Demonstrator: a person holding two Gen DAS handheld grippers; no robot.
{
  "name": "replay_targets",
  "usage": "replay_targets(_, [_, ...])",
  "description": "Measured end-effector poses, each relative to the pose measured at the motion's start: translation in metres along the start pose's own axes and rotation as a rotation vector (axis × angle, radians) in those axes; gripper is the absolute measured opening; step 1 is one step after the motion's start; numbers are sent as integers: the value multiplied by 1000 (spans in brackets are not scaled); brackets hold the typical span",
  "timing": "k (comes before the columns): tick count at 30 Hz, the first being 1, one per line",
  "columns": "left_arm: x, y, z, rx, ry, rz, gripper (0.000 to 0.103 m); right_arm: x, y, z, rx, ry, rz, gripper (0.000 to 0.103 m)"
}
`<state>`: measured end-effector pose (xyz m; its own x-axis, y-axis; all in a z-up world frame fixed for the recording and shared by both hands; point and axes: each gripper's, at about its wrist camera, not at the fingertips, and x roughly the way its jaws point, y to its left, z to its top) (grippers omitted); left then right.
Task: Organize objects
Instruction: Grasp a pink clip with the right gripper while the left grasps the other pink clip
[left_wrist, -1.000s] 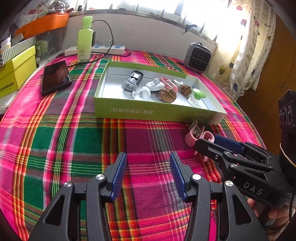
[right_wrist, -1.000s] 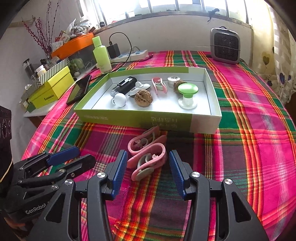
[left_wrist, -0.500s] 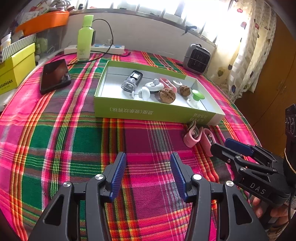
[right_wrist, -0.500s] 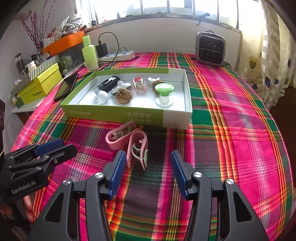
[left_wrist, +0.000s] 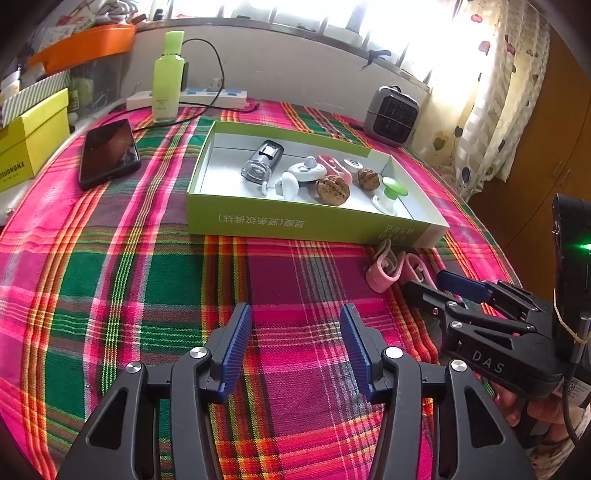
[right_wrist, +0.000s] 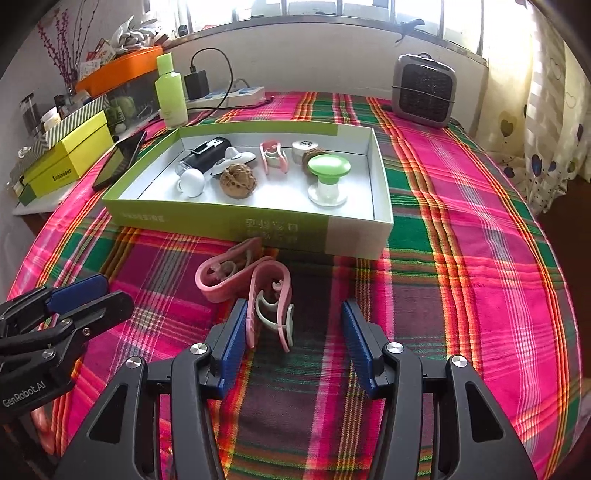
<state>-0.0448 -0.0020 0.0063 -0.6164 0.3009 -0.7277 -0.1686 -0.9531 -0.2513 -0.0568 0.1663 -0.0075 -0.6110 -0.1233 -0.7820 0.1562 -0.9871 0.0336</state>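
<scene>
While both grippers hover low over the table with its pink-and-green plaid cloth, the right gripper has its blue ribbed fingers spread, nothing pinched. One pink plastic clip stands on edge between them, touching or just beside the left finger, clear of the right one. A second pink plastic clip lies just behind it, near the front wall of the shallow green cardboard box. Box holds a third pink clip, two walnuts, green-topped white knob, white round piece, black-and-clear cylinder, white reel. Left gripper: fingers spread, empty, only bare cloth between them; it sits left of the clips. Black phone and tall lime-green bottle are behind, left of the box; grey fan heater at the far right
</scene>
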Motion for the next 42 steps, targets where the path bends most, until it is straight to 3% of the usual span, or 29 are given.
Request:
replay_targets(2, [0, 0, 0, -3, 0, 1, 49, -1, -2, -1, 3, 0, -2, 50])
replay_targets(7, [3, -5, 3, 0, 5, -1, 49, -3, -6, -2, -9, -2, -17, 31])
replay_targets(13, [8, -16, 6, 26, 19, -24, 49, -6, -16, -5, 13, -8, 13, 24])
replay_targets(27, [25, -48, 18, 103, 45, -53, 49, -12, -44, -10, 62, -11, 19, 24])
replay_targets(42, [48, -71, 31, 172, 69, -7, 49, -11, -47, -7, 34, -3, 51, 24])
